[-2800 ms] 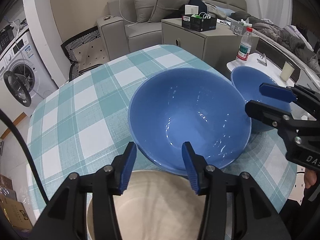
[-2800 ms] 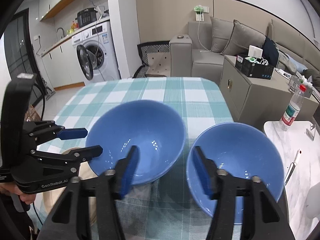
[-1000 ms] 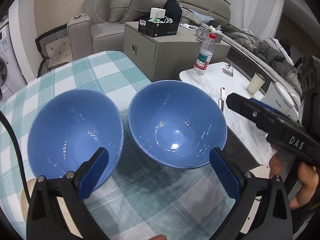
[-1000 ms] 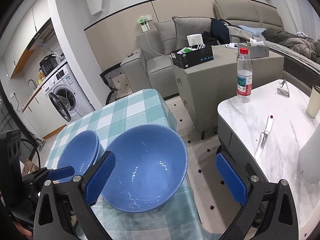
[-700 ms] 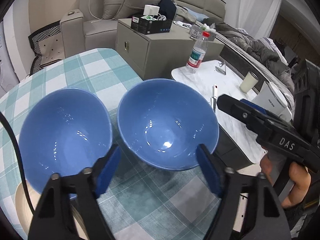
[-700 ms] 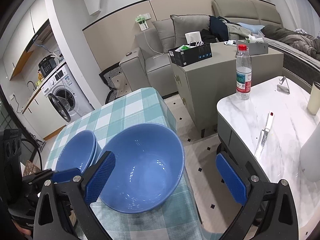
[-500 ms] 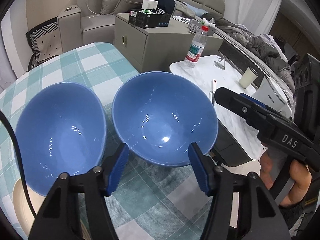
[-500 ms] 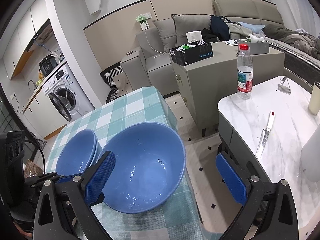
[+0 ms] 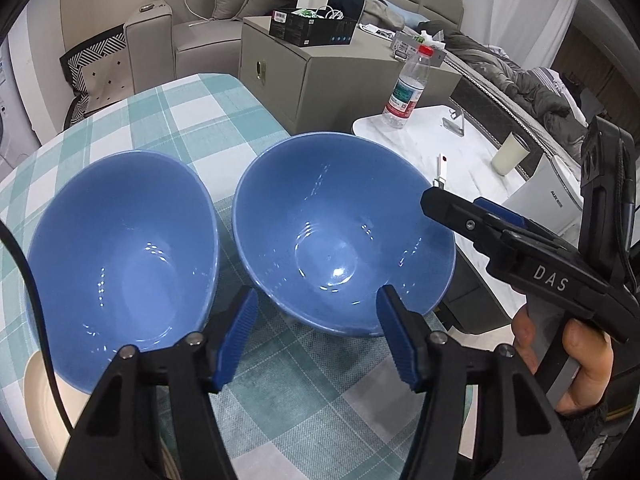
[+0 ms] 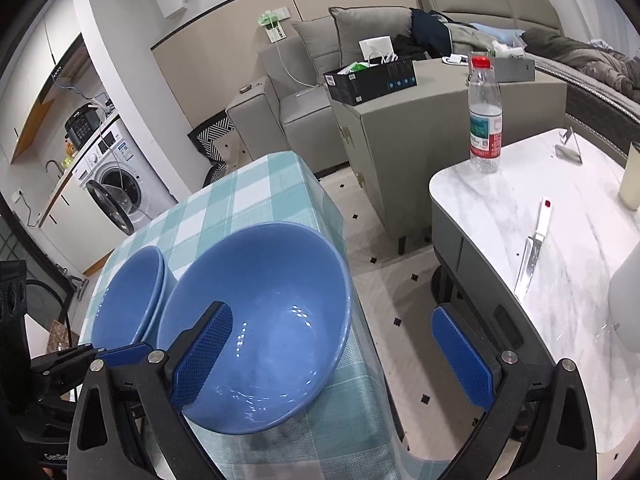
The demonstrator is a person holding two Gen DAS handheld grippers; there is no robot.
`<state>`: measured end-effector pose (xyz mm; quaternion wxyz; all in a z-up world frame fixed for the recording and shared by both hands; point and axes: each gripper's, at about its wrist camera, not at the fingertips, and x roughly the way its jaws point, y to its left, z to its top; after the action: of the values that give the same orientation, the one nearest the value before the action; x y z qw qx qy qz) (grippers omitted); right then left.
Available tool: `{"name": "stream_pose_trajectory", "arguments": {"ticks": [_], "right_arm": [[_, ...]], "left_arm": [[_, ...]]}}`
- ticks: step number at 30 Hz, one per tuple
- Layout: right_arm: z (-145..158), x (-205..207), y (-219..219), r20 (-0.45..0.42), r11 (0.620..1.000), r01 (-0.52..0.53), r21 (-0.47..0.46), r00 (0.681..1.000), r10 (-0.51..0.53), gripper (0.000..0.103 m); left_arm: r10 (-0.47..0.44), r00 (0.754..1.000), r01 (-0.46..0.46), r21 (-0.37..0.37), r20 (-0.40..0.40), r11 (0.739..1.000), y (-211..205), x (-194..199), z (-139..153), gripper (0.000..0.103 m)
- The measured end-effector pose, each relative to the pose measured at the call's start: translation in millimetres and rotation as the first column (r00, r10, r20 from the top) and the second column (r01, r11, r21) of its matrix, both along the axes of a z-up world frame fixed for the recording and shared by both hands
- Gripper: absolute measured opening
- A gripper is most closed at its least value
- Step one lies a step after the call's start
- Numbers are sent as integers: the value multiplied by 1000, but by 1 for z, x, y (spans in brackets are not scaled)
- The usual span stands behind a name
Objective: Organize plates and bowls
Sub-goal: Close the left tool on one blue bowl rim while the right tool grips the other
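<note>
Left fingers [image 9: 234, 334] flank near rim of right bowl [image 9: 340, 236], apart.

Two bowls sit side by side on the table [image 9: 192, 120], w/ the right bowl [image 9: 340, 236] near the table's right edge and the left bowl [image 9: 120, 256] just beside it, rims nearly touching. In the right wrist view the left bowl [image 10: 128, 300] looks stacked in another. A plate [image 9: 36, 392] lies under the left bowl's near side. Left gripper [image 9: 316, 336] is just in front of the right bowl, pads either side of its near rim, not pressing. Right gripper [image 10: 332, 356] straddles that bowl's right rim, one finger over the bowl, other off the table edge. Right of the table is a side table [image 10: 592, 248] w/ bottle [image 10: 485, 116] at back, knife [image 10: 532, 252] nearer. Cabinet [image 10: 420, 128] and sofa [image 10: 304, 80] behind.
</note>
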<state>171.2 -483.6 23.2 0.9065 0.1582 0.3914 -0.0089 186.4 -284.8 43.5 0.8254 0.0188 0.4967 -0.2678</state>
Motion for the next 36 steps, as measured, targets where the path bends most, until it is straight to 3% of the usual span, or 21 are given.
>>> {"name": "stream_pose_trajectory", "arguments": {"ticks": [2, 5, 18, 23, 29, 36], "right_arm": [[-2, 1, -1, -3, 1000, 5, -10, 1000, -5, 96], [-7, 3, -2, -18, 1000, -2, -7, 1000, 2, 77], [-17, 10, 3, -32, 999, -45, -3, 998, 45, 45], [-18, 11, 8, -33, 998, -68, -12, 997, 68, 31], [-20, 11, 8, -36, 997, -73, -23, 997, 73, 25], [-19, 10, 11, -37, 995, -80, -55, 996, 78, 25]], "left_arm": [[-4, 1000, 4, 4, -3, 1000, -2, 1, -2, 61], [2, 1000, -2, 15, -1, 1000, -4, 2, -5, 61], [0, 1000, 1, 21, -13, 1000, -5, 8, -11, 60], [-4, 1000, 4, 34, 6, 999, -5, 7, -12, 50], [-5, 1000, 4, 51, 19, 999, -4, 7, -13, 42], [-7, 999, 5, 59, 33, 998, -3, 7, -14, 40]]}}
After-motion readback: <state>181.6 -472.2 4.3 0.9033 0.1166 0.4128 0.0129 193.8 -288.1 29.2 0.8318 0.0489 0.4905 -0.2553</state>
